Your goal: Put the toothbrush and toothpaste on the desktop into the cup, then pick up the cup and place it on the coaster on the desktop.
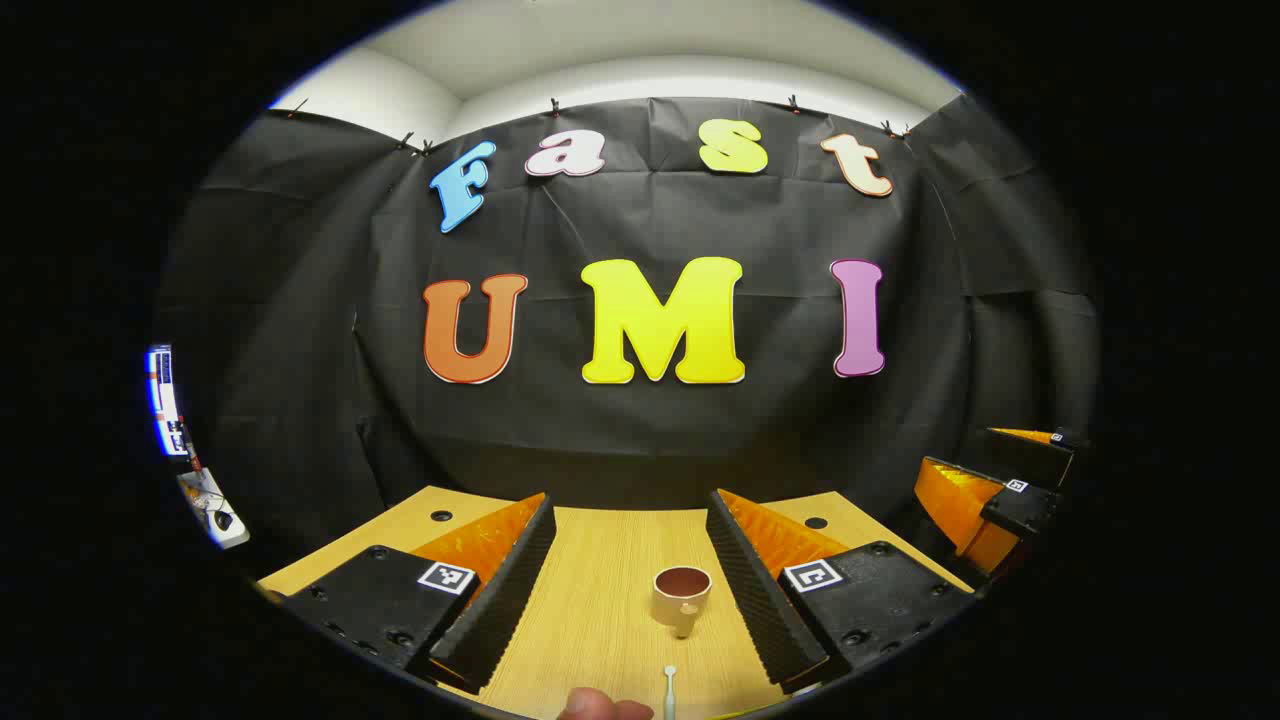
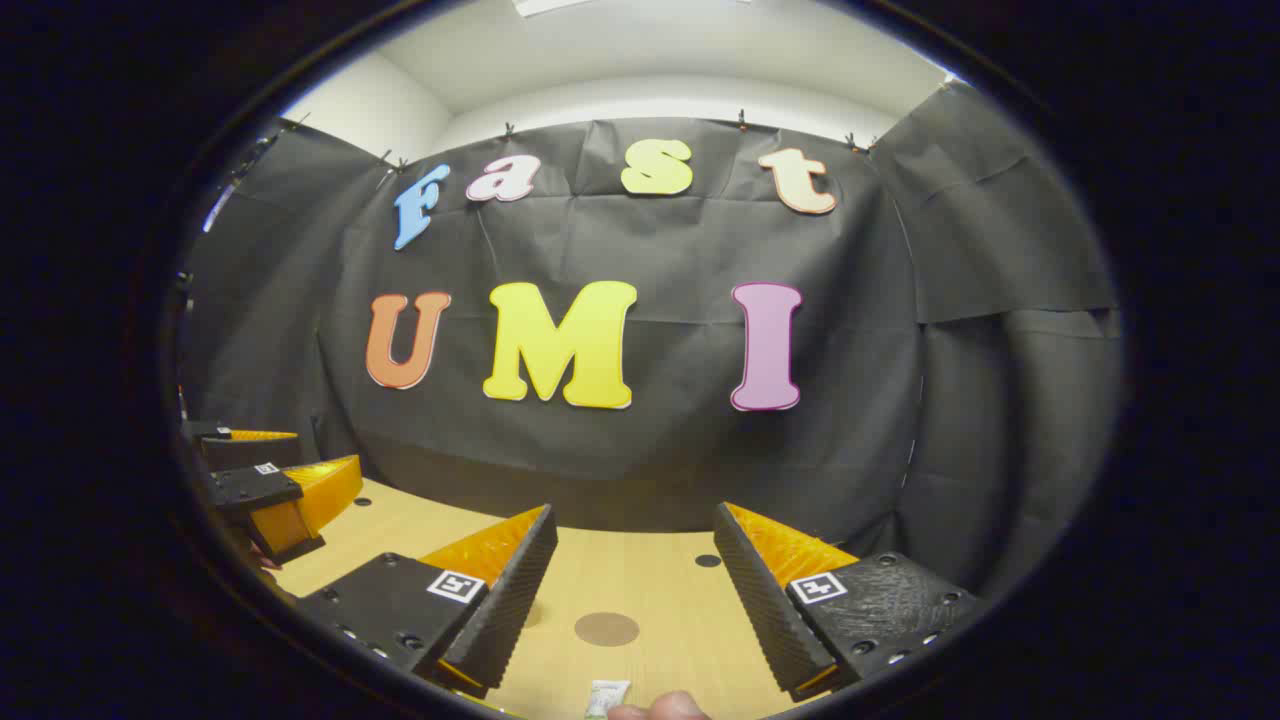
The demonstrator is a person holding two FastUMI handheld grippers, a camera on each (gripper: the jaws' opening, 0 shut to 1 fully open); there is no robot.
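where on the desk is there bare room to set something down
Bare wood lies behind the cup, toward the cloth wall, and left of it between the open left tongs. In the right gripper view, bare desk surrounds the coaster between the open right tongs. It is crowded near the toothbrush and toothpaste.

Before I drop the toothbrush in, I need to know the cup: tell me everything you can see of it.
In the left gripper view the cup is a small cream mug, ceramic by its look, with a dark reddish-brown inside. It stands upright on the wooden desktop, mouth up, handle towards the camera. It looks empty and lies ahead between the open fingers of the left gripper, touching neither.
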